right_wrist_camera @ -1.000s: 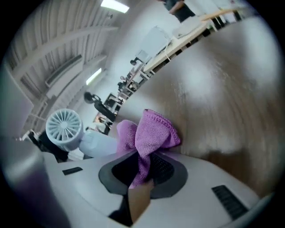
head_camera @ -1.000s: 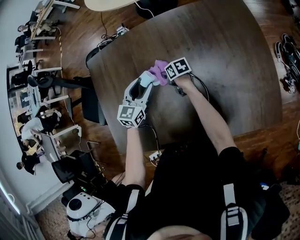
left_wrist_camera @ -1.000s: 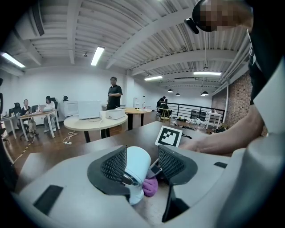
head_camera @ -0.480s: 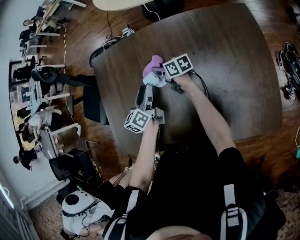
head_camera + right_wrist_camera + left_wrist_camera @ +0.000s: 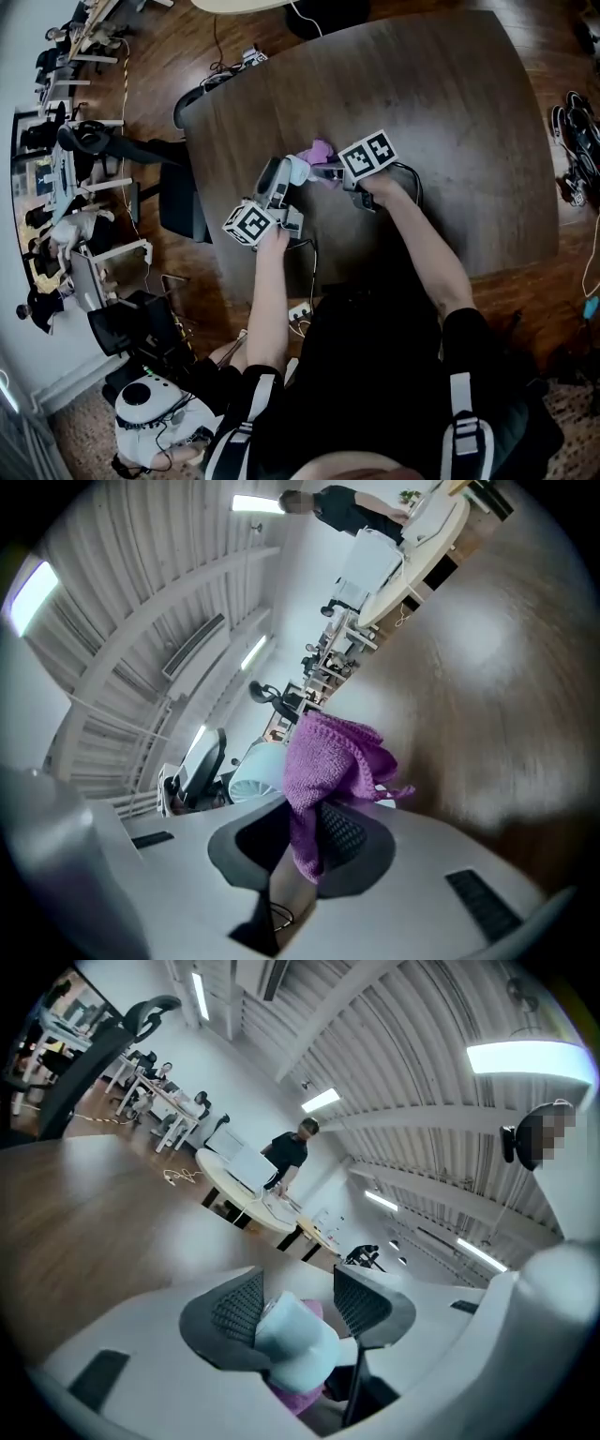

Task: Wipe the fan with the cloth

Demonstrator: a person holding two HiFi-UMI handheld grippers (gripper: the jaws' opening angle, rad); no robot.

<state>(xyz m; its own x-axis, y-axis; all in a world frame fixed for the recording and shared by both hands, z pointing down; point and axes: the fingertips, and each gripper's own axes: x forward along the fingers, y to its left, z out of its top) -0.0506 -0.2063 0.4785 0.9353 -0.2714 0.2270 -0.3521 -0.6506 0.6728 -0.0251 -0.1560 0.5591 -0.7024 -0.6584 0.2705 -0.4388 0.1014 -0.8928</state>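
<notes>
A small pale-blue fan with a white grille is pinched between the jaws of the left gripper. A purple knitted cloth is clamped between the jaws of the right gripper and is laid against the fan's side. Both are held over the left part of a dark brown wooden table, a little in from its left edge and from its near edge. Wide bare tabletop is left open to the right and on the far side. A dark office chair is drawn up just beside the left edge.
</notes>
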